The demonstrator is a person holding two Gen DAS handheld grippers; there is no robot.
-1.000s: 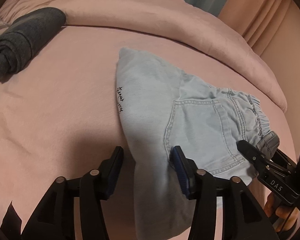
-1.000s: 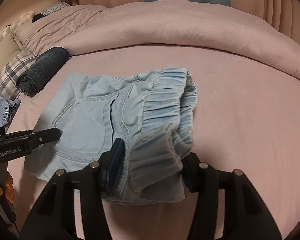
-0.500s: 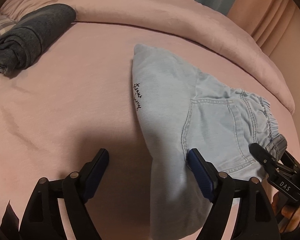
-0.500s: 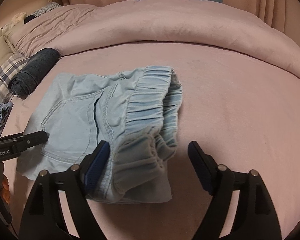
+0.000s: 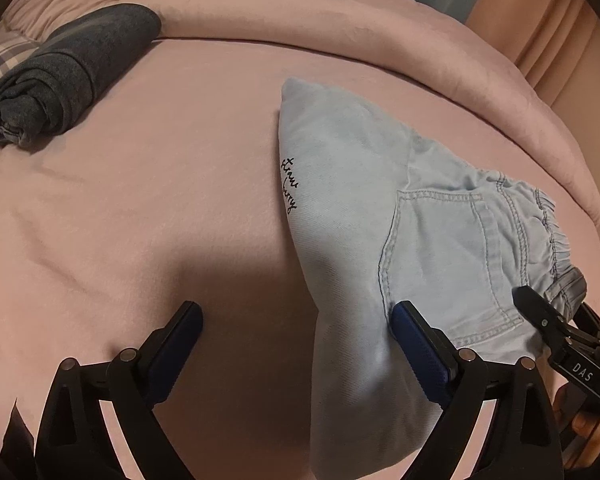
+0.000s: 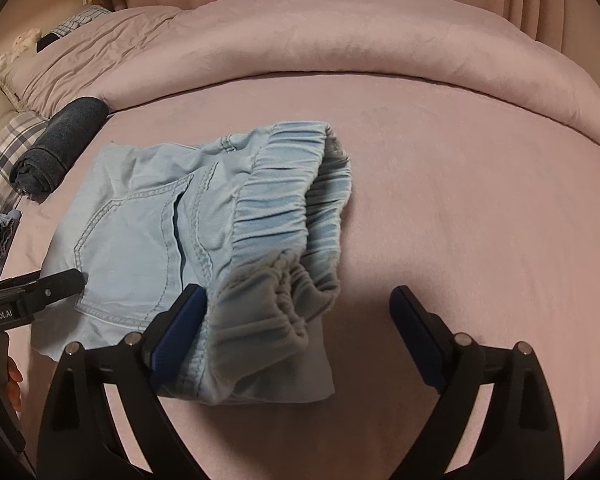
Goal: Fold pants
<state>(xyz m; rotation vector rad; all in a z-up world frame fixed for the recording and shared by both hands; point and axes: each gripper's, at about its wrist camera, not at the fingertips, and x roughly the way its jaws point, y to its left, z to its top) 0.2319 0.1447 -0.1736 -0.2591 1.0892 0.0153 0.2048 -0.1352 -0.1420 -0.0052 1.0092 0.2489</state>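
Lying folded on the bed (image 6: 460, 184), the pants (image 6: 188, 216) are flanked: opening, empty left gripper (image 5: 296, 332) at the fold, right gripper (image 6: 298, 316) likewise at the waistband.

White letters "DAS" stand on the right gripper (image 5: 548, 320); "GenRobot.AI" stands on the left gripper (image 6: 32, 292). Black handwritten script along the folded edge of the pants (image 5: 360, 208) is too small to read.

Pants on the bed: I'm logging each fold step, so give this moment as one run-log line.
pants: folded, lying on bed | left gripper: opening, pads off fabric | right gripper: opening, waistband released | dark roll: apart
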